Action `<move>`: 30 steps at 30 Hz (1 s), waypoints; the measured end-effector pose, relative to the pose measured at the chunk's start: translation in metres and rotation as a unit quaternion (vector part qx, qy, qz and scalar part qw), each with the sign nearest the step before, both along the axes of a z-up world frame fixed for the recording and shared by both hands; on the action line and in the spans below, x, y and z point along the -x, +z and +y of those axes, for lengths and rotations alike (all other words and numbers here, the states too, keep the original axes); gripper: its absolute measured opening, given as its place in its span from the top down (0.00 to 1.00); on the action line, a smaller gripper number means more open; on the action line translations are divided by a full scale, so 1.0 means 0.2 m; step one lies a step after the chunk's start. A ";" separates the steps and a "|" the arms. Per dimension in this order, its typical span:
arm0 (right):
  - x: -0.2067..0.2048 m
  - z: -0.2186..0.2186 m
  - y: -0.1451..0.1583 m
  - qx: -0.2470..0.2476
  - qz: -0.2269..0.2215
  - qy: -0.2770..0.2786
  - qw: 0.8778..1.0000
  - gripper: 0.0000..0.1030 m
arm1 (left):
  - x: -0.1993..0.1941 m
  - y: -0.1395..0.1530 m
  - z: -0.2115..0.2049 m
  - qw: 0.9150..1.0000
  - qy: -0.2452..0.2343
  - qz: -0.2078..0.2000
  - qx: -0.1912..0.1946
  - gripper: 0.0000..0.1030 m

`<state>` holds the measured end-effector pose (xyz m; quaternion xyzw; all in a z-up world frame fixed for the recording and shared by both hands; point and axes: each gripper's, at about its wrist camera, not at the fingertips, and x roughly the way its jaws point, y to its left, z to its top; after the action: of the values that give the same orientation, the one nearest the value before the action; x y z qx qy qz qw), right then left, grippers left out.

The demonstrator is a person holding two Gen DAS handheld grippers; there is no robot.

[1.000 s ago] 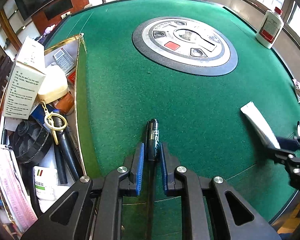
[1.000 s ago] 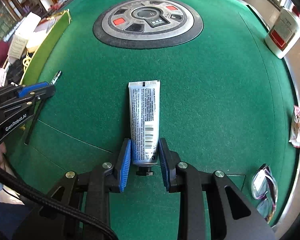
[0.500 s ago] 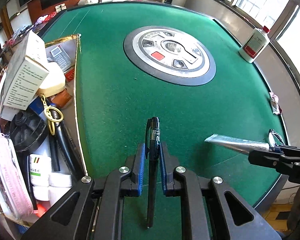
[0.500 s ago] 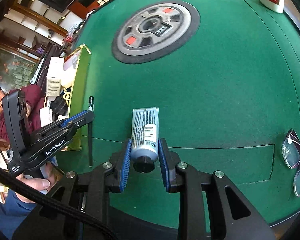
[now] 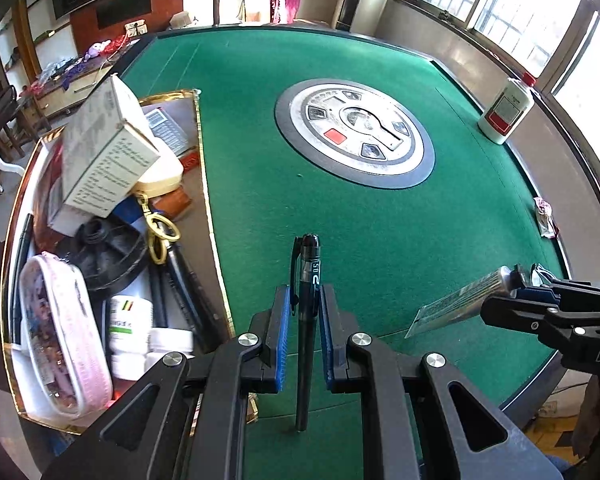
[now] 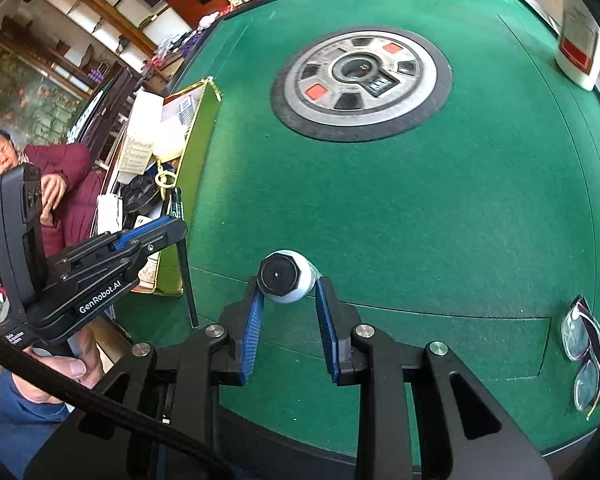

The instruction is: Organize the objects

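Note:
My left gripper (image 5: 305,300) is shut on a black pen (image 5: 309,280), held clear of the green felt table (image 5: 380,232), its cap pointing away from me. From the right wrist view the same pen (image 6: 182,256) hangs from the left gripper (image 6: 168,232) beside the box. My right gripper (image 6: 288,284) is shut on a grey tube (image 6: 286,276) near its black cap, which faces the camera. In the left wrist view that tube (image 5: 460,298) sticks out leftward from the right gripper (image 5: 516,286), above the table.
A gold-rimmed box (image 5: 210,216) at the table's left holds a carton, a pink pouch, bottles and several dark items. A round console (image 5: 354,132) fills the table's middle. A white bottle (image 5: 506,114) stands far right; glasses (image 6: 584,352) and a wrapper (image 5: 544,216) lie near the right edge.
Both grippers have risen from the felt with their loads. The tube has tipped from lying flat to cap-toward-camera. More of the box and room shows in the left wrist view.

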<state>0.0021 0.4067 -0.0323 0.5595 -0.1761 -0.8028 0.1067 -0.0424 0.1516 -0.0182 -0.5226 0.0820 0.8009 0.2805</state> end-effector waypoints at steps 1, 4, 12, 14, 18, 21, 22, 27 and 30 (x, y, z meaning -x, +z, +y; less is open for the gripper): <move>0.00 -0.01 0.01 -0.003 0.002 0.003 1.000 0.76 | 0.00 0.00 -0.01 1.000 0.004 0.001 -0.001 0.89; 0.01 -0.06 0.02 -0.008 0.006 0.016 1.000 0.76 | 0.01 0.01 -0.04 1.000 0.010 0.001 -0.002 0.89; 0.01 -0.10 0.06 -0.018 0.018 0.031 0.999 0.77 | 0.00 0.00 -0.07 1.000 0.021 0.004 -0.005 0.89; 0.00 -0.11 0.07 -0.019 0.021 0.033 0.999 0.77 | 0.00 0.01 -0.07 1.000 0.020 0.004 -0.005 0.89; 0.00 -0.11 0.08 -0.026 0.022 0.039 0.999 0.77 | -0.01 0.00 -0.07 1.000 0.020 0.003 -0.004 0.89; 0.03 -0.12 0.04 -0.033 0.023 0.046 0.998 0.77 | -0.01 -0.02 -0.08 1.000 0.025 -0.004 -0.001 0.89; 0.06 -0.13 0.02 -0.038 0.021 0.058 0.997 0.77 | -0.01 -0.02 -0.09 1.000 0.027 -0.003 -0.002 0.89; 0.22 -0.21 -0.09 -0.081 0.014 0.084 0.993 0.45 | -0.02 -0.02 -0.10 1.000 0.030 -0.002 0.001 0.89; 0.36 -0.30 -0.14 -0.104 0.029 0.106 0.989 0.42 | -0.03 -0.02 -0.11 0.999 0.033 -0.001 0.002 0.89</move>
<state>-0.0692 0.3471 -0.0597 0.5599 -0.0288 -0.8166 0.1373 -0.0373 0.1290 -0.0213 -0.5265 0.0663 0.8090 0.2527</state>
